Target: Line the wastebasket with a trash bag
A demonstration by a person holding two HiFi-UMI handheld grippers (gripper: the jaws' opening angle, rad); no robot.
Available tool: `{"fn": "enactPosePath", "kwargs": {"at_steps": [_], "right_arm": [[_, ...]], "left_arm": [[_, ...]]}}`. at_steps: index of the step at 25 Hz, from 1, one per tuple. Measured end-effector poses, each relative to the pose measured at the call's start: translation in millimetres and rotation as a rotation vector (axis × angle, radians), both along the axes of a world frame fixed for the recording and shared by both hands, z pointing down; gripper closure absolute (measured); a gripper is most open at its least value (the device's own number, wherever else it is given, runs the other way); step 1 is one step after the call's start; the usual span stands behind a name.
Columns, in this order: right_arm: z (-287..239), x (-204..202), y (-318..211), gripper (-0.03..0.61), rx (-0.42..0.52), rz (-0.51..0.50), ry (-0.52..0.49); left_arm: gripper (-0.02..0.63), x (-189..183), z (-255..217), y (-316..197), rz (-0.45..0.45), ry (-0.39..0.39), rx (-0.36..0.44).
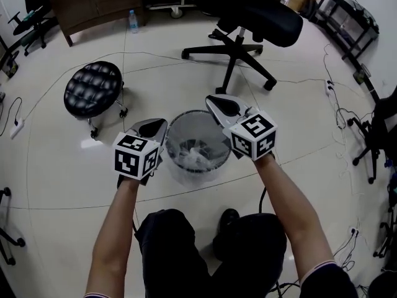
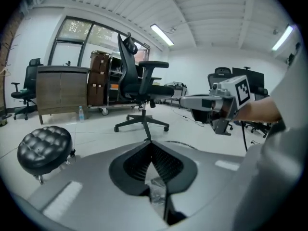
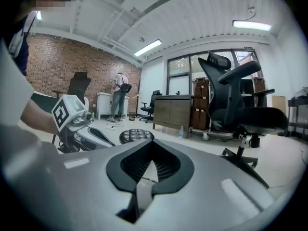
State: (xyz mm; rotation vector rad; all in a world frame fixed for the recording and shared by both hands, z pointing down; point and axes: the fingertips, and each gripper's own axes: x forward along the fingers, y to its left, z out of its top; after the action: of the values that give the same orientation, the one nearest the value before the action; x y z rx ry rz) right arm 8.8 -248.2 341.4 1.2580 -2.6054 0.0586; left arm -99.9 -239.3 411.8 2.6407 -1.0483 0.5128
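Down on the floor between my two hands stands the wastebasket (image 1: 175, 124). It is just in front of my knees. The trash bag (image 1: 196, 155) sits inside it, all crinkly and clear.

My left hand-held gripper (image 1: 162, 123) is at the left side of the rim. It is clenched on a bit of the clear bag. My right hand-held gripper (image 1: 211, 100) is at the far right side of the rim. It is clenched too, but I cannot tell if it has any bag in it.

What could go wrong? The bag is thin and slippery, so I think it could slide out of my left pinch if I tug hard. It could also catch on the wire rim and rip. The basket looks light, so a strong pull up could lift it or tip it over. If my right side holds nothing, only one edge comes up and the bag goes on crooked.

The basket stands straight up. Its open mouth points up at me, and its long way runs up and down. The bag's mouth points up too.
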Motion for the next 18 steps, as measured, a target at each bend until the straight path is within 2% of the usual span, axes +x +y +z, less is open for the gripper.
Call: {"fn": "enactPosePath", "kwargs": {"at_steps": [6,11,18], "right_arm": [[-27.9,18.9,30.7,0.577,0.009,0.051,-0.062],[-40.7,27.7,55.6,0.577,0.015,0.102,-0.111],[-46.5,19.2,73.3,0.577,0.07,0.107,-0.077]], "left_arm": [[0.601,26.2,-49.5,10.1,0.056,0.04,0.11],[0.601,49.3,-81.9,33.2,0.116,0.091,0.167],[0.601,64.8,-118.9,48.5,0.162,0.161,0.273]]}}
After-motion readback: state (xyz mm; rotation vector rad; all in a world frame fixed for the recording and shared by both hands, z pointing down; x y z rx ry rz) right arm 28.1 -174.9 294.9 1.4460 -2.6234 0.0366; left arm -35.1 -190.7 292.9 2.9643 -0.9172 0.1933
